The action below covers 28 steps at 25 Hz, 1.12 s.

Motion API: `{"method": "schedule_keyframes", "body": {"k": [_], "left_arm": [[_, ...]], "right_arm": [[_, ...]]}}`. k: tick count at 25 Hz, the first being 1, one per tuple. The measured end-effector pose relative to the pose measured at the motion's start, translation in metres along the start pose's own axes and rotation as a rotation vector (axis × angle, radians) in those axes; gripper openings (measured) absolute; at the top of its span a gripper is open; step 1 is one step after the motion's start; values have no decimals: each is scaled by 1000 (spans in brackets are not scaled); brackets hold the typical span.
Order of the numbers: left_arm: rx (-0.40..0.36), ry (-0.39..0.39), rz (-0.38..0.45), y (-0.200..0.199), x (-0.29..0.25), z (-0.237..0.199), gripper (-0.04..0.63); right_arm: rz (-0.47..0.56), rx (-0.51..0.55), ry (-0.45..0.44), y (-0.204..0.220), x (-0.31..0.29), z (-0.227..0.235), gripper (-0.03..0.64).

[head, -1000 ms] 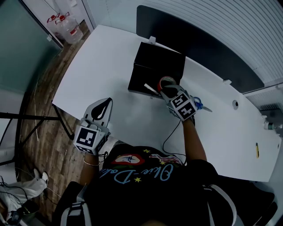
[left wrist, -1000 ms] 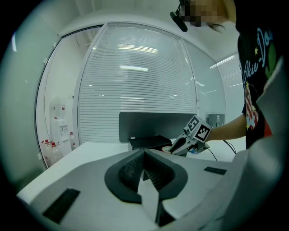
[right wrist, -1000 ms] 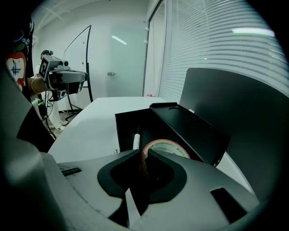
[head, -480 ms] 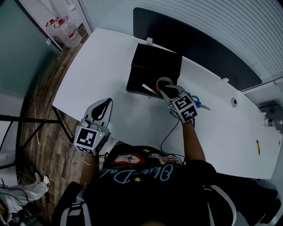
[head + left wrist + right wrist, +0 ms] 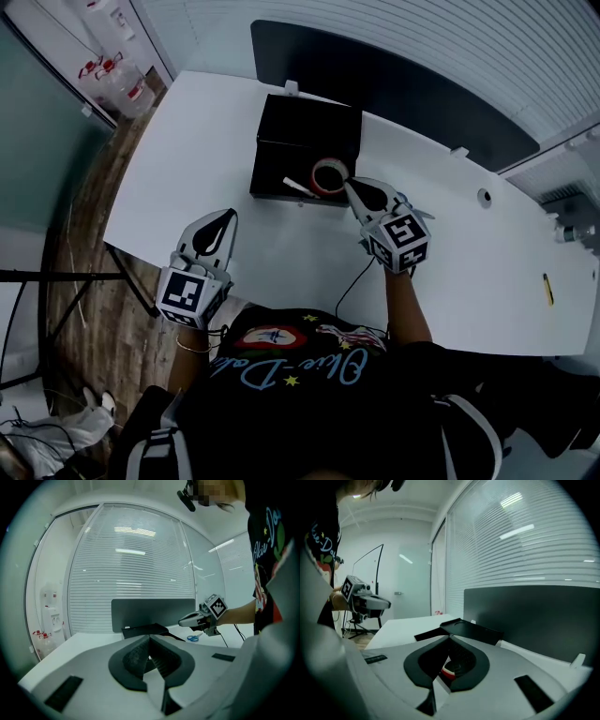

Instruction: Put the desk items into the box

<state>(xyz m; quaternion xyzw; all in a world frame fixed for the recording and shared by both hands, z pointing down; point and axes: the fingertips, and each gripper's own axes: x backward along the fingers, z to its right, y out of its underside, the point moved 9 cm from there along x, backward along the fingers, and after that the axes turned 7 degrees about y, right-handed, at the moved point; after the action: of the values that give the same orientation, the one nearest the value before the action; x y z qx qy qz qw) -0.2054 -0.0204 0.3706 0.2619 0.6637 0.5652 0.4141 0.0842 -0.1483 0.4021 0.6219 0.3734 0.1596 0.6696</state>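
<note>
A black box (image 5: 309,131) stands on the white desk (image 5: 206,141) with its front compartment open. In it lie a red-and-white tape roll (image 5: 328,176) and a white marker (image 5: 298,186). My right gripper (image 5: 358,190) hovers just right of the roll; its jaws have just been closing and are now shut with nothing between them. The roll (image 5: 450,670) shows below them in the right gripper view. My left gripper (image 5: 223,220) is shut and empty over the desk's near edge. Blue scissors (image 5: 192,638) lie on the desk beyond the right gripper (image 5: 182,620).
A dark divider panel (image 5: 394,75) runs along the desk's far edge. A yellow item (image 5: 547,289) lies at the far right of the desk, and a black cable (image 5: 352,281) trails toward the person. Water bottles (image 5: 108,70) stand on the floor at the left.
My right gripper has let go of the tape roll, which stays in the box, has lifted back from it and closed. The left gripper has barely moved.
</note>
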Motion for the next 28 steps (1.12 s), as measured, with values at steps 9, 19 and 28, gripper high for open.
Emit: {"method": "schedule_keyframes", "body": {"k": [9, 19, 28], "left_arm": [[-26, 114, -2, -12, -32, 14, 2], [-46, 207, -15, -18, -62, 36, 2], [-79, 263, -39, -28, -77, 54, 2]], "right_arm": [[102, -124, 74, -8, 47, 15, 2], [133, -178, 177, 3, 92, 29, 2], [153, -203, 259, 11, 124, 44, 2]]}}
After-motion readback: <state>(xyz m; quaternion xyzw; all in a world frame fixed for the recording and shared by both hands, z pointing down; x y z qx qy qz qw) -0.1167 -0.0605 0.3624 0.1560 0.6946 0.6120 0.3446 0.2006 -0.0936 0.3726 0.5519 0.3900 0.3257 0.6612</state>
